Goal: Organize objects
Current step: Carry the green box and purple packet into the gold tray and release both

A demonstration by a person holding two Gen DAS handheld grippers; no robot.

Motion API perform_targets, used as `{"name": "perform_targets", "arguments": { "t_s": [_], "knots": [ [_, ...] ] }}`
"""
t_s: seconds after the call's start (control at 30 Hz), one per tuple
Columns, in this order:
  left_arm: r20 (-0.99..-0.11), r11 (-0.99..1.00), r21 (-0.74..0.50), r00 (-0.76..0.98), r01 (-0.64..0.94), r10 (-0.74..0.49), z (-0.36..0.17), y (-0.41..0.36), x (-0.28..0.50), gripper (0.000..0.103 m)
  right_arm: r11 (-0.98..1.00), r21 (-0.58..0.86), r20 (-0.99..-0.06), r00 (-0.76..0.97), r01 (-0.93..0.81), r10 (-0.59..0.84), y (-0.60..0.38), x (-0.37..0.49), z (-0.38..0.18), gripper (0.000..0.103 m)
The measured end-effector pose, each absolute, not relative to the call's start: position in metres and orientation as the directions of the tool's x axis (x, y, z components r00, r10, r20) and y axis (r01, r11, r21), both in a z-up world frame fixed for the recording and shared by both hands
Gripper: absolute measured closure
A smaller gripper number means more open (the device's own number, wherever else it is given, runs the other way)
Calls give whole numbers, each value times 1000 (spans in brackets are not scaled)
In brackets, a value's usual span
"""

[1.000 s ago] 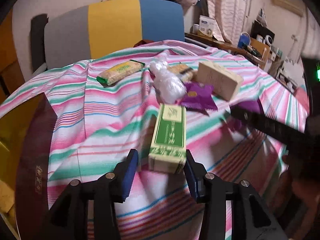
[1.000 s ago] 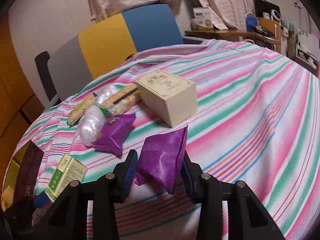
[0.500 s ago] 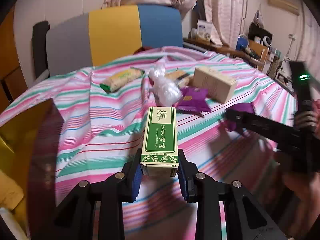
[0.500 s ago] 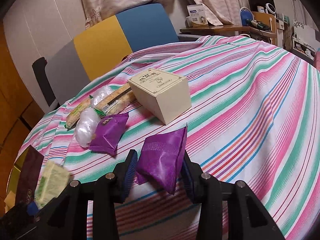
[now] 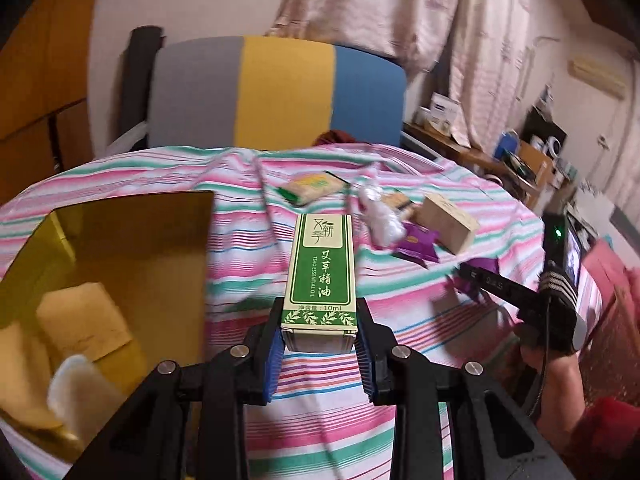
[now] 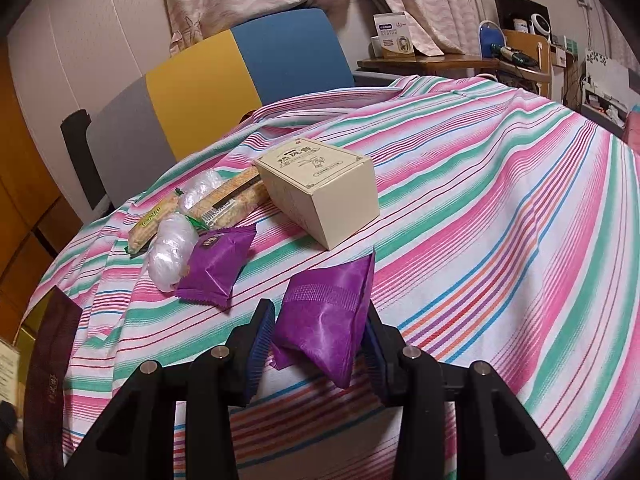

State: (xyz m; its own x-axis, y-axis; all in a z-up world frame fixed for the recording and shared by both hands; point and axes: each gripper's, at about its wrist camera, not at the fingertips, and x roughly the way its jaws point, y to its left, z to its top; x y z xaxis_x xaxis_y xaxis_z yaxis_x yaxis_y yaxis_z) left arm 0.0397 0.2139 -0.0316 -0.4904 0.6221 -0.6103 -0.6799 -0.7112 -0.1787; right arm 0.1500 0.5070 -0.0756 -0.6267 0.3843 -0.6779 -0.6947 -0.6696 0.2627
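Note:
My left gripper [image 5: 319, 344] is shut on a green and white essential oil box [image 5: 322, 272] and holds it above the striped tablecloth, just right of an open yellow box [image 5: 120, 240]. My right gripper [image 6: 318, 344] is shut on a purple snack packet [image 6: 328, 320], low over the cloth. The right gripper also shows at the right of the left wrist view [image 5: 480, 278]. On the table lie a second purple packet [image 6: 218, 260], a cream carton [image 6: 324, 188], a clear plastic bag [image 6: 172, 252] and two cracker packs [image 6: 234, 202].
The yellow box [image 6: 16, 352] has a dark maroon flap [image 6: 50, 360] and holds paper items. A grey, yellow and blue chair [image 5: 276, 92] stands behind the table. A cluttered wooden desk [image 6: 448, 60] stands at the far right.
My left gripper closed on the green box, lifted it and swung left toward the yellow box. My right gripper kept its hold on the purple packet and barely moved.

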Motion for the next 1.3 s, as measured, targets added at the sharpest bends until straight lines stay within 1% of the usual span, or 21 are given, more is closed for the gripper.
{"name": "perform_targets", "arguments": {
  "t_s": [0.1, 0.23, 0.37, 0.47, 0.7, 0.73, 0.77, 0.8, 0.83, 0.87, 0.9, 0.97, 1.0, 1.07, 1.17, 1.3],
  "knots": [
    [-613, -739, -187, -511, -647, 603, -32, 198, 31, 71, -678, 258, -670, -633, -689, 388, 504, 151, -71, 60],
    [-640, -785, -206, -526, -584, 560, -39, 175, 15, 71, -695, 286, -660, -662, -660, 357, 493, 155, -65, 61],
    [-663, -820, -231, -532, -524, 527, -50, 155, 3, 71, -714, 327, -664, -688, -619, 293, 474, 153, -63, 60],
    [-681, -836, -241, -527, -493, 508, -57, 146, -6, 71, -739, 356, -650, -720, -572, 243, 455, 150, -56, 60],
    [-734, -873, -215, -517, -439, 440, -65, 141, -25, 71, -821, 390, -606, -787, -418, 113, 405, 126, -28, 60],
    [-735, -873, -219, -514, -437, 442, -65, 140, -26, 67, -829, 391, -602, -793, -400, 98, 399, 123, -25, 60],
    [-736, -873, -224, -512, -433, 443, -65, 138, -27, 59, -842, 391, -596, -800, -372, 76, 391, 119, -22, 60],
    [-735, -877, -224, -517, -425, 439, -65, 135, -27, 53, -855, 388, -591, -804, -345, 56, 382, 115, -18, 60],
    [-731, -878, -226, -523, -421, 439, -64, 134, -27, 44, -865, 384, -590, -807, -322, 39, 374, 111, -15, 60],
    [-724, -878, -232, -529, -418, 443, -62, 131, -25, 38, -873, 382, -588, -808, -304, 24, 368, 109, -13, 60],
    [-718, -877, -241, -532, -416, 450, -60, 127, -23, 36, -882, 383, -587, -810, -274, -3, 359, 105, -10, 60],
    [-697, -867, -270, -536, -419, 476, -55, 120, -20, 25, -895, 381, -589, -807, -233, -41, 345, 99, -9, 60],
    [-687, -864, -279, -541, -420, 485, -53, 116, -17, 22, -900, 378, -591, -805, -216, -55, 339, 98, -8, 60],
    [-667, -863, -294, -559, -411, 493, -47, 105, -14, 11, -913, 366, -595, -799, -177, -84, 324, 95, -7, 60],
    [-655, -872, -323, -578, -369, 487, -40, 88, -14, 2, -933, 340, -609, -783, -117, -124, 302, 90, -7, 60],
    [-666, -889, -345, -588, -301, 458, -37, 65, -21, 1, -949, 312, -621, -766, -44, -168, 277, 85, -8, 60]
  ]
}}
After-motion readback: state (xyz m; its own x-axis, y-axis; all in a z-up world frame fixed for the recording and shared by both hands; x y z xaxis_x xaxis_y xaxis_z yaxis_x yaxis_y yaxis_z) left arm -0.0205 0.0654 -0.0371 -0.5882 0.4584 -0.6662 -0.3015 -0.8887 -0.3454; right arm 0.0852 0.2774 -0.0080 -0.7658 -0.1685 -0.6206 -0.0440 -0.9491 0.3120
